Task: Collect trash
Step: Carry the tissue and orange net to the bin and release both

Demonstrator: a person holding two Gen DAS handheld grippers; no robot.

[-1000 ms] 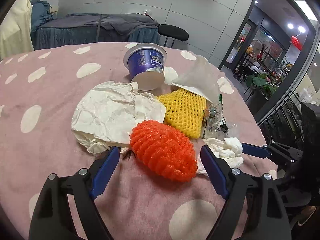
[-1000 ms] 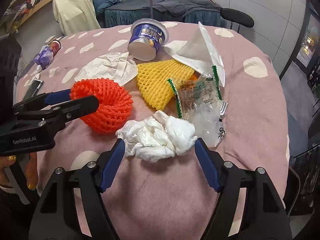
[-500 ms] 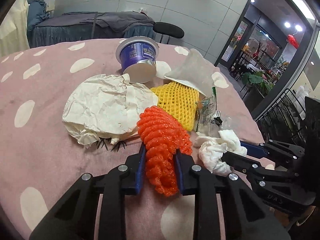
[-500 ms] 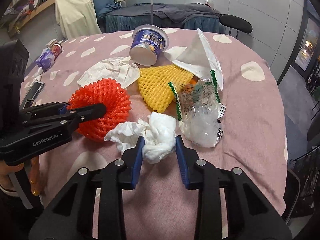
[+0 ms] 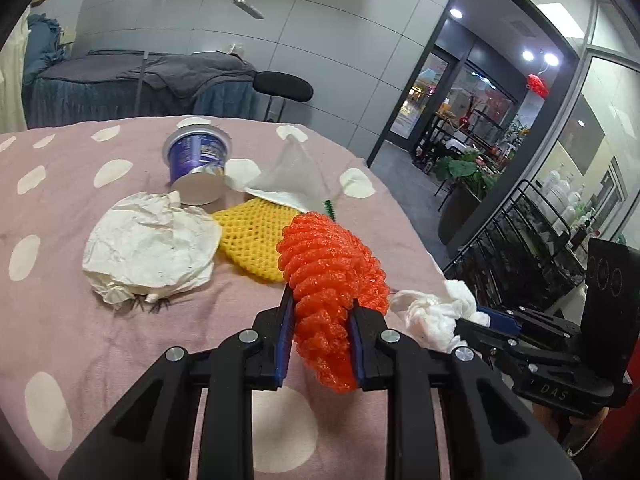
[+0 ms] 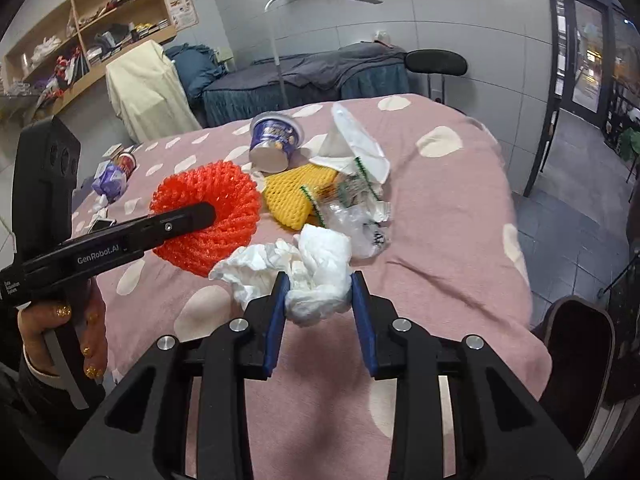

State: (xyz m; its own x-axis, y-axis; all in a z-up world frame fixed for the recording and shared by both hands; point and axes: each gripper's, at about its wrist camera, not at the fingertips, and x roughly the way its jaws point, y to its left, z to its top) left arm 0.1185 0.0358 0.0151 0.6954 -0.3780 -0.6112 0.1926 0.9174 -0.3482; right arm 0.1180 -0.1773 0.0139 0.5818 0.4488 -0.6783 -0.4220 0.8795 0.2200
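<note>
I've got my left gripper point(image 5: 320, 322) clamped on the orange foam net point(image 5: 332, 276) and my right gripper point(image 6: 318, 300) pinching the white tissue wad point(image 6: 316, 276), both above the table's near edge. Cup point(image 5: 198, 166), yellow net point(image 5: 250, 242), crumpled paper point(image 5: 152, 248) and wrappers point(image 6: 352, 208) wait mid-table; no bin in sight.

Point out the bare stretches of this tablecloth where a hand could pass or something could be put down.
Bare cloth lies left of the crumpled paper, and right of the clear wrapper up to the tablecloth edge. It is crowded from the yogurt cup to the yellow foam net.
</note>
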